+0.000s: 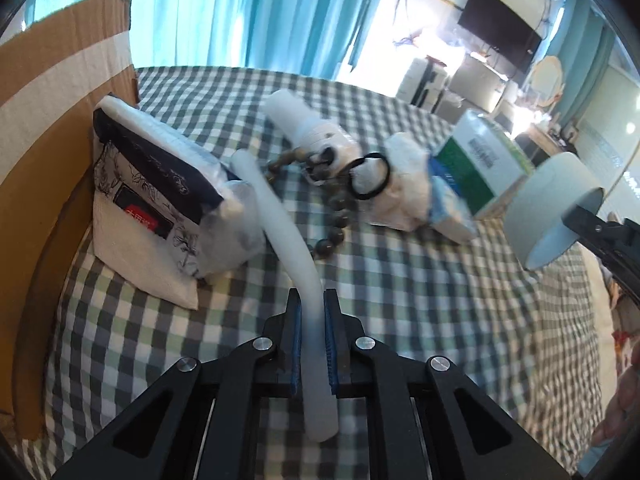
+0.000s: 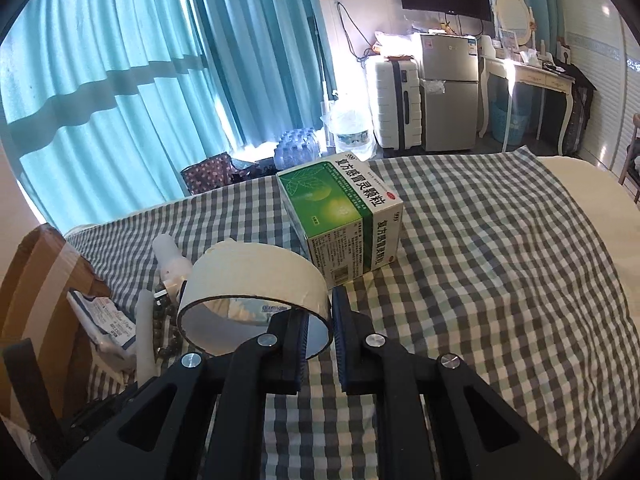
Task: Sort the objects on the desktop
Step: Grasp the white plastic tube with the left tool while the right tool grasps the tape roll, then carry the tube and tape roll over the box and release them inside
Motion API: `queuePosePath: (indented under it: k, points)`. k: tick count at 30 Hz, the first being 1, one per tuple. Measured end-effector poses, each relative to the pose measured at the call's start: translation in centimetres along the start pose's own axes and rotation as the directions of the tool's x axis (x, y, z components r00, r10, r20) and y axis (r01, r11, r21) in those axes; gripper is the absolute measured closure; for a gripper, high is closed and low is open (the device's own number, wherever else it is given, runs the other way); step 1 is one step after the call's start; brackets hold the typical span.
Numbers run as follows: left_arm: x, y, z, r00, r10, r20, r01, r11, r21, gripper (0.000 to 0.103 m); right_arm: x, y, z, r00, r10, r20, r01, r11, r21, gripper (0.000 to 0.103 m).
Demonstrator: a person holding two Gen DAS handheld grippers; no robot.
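L gripper (image 1: 311, 312): fingers narrow, clamped on white silicone tube (image 1: 280, 216), which curves fwd over checked cloth (image 1: 420, 300). Tube end lies near bead bracelet (image 1: 332, 236) and beside tissue pack (image 1: 160, 200), w/ cardboard box (image 1: 52, 120) at far left.

R gripper (image 2: 321, 320): fingers narrow, pinching wall of tape roll (image 2: 256, 276), one finger inside ring, one outside. Roll held above cloth, in front of green medicine box (image 2: 340, 216). White bottle (image 2: 172, 258) and black hair tie (image 1: 370, 176) lie between tube and medicine box.
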State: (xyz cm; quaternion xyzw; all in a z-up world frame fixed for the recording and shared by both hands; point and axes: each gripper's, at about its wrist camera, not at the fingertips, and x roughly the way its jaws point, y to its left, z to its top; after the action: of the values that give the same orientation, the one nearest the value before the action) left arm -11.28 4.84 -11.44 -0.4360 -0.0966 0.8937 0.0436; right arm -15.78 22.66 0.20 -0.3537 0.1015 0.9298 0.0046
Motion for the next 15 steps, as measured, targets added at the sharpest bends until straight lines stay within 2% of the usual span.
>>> queuePosePath:
  k: [3,6,11,15]
  points:
    - [-1.2,-0.7,0.0,1.0,-0.019,0.012,0.019,1.0,0.022,0.093,-2.3,-0.1,0.2,1.0,0.012,0.002,-0.011,1.0,-0.012,0.092]
    - [-2.7,-0.2,-0.9,0.998,-0.056,-0.009,0.056,0.998,-0.005,0.093,-4.8,-0.1,-0.5,1.0,0.01,0.002,-0.01,0.999,-0.035,0.092]
    - [-4.1,0.9,-2.8,0.996,0.0,-0.094,0.001,1.0,0.013,0.093,-8.4,-0.1,-3.1,1.0,-0.017,-0.007,0.016,0.997,-0.072,0.091]
    - [-4.0,2.3,-3.5,0.995,-0.021,-0.102,0.016,0.999,-0.047,0.092,-10.1,-0.3,-4.6,1.0,-0.021,-0.014,0.02,0.997,-0.075,0.091]
